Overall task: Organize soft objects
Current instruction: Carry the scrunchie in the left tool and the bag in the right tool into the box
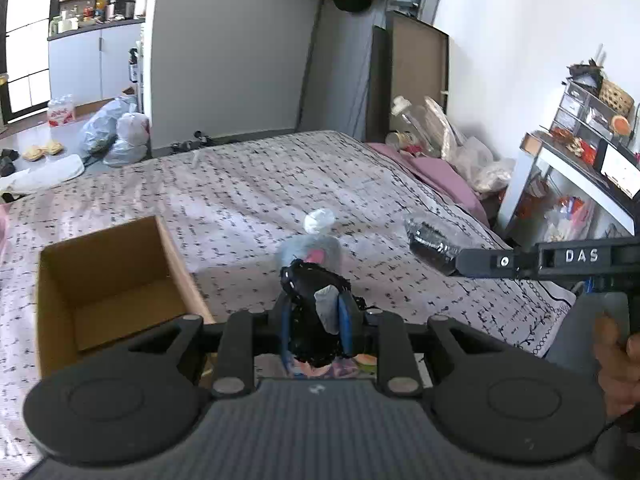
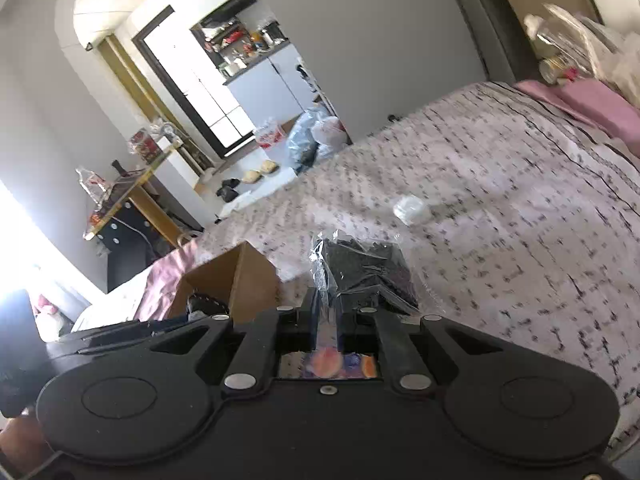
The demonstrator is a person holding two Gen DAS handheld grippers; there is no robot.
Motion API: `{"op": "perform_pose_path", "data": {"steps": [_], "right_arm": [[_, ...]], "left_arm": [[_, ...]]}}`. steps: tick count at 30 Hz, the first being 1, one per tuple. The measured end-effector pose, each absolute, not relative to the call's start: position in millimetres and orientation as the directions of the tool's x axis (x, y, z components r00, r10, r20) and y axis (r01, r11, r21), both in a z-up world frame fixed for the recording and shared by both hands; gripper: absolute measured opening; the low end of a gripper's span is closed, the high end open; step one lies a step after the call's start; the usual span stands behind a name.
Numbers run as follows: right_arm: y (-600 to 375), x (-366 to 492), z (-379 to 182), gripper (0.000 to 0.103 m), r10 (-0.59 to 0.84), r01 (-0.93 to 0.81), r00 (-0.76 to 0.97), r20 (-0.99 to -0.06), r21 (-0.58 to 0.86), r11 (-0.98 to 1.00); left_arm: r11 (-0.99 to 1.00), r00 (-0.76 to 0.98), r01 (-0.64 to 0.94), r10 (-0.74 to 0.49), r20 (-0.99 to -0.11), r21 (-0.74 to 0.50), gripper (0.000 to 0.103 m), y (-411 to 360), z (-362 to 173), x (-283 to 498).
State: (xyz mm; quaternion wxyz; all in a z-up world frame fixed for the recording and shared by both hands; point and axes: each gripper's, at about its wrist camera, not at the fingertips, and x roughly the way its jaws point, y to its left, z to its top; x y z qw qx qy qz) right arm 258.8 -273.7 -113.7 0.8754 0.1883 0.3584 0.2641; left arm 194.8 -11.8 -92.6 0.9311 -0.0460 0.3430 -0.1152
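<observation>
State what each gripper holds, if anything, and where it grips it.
The left gripper clamps a black lacy garment around its bunched middle. The right gripper pinches the clear wrapper edge of a dark packet.

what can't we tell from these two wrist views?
- Left wrist: what the black bundle is; left gripper covers its lower part.
- Right wrist: contents of the clear packet; plastic glare.
- Cardboard box: near floor cut off by gripper body.
- White lump: blurred.

Filled plastic bags (image 1: 116,130) sit on the floor beyond the patterned bedspread (image 1: 248,184) (slippers (image 1: 42,150) near them).
</observation>
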Motion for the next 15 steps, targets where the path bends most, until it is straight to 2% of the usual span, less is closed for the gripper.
{"op": "perform_pose_path", "data": {"steps": [15], "right_arm": [[-198, 267, -91, 0.009, 0.665, -0.515, 0.550, -0.505, 0.421, 0.747]], "left_arm": [[0.978, 0.770, 0.003, -0.135, -0.624, -0.209, 0.023, 62, -99, 186]]}}
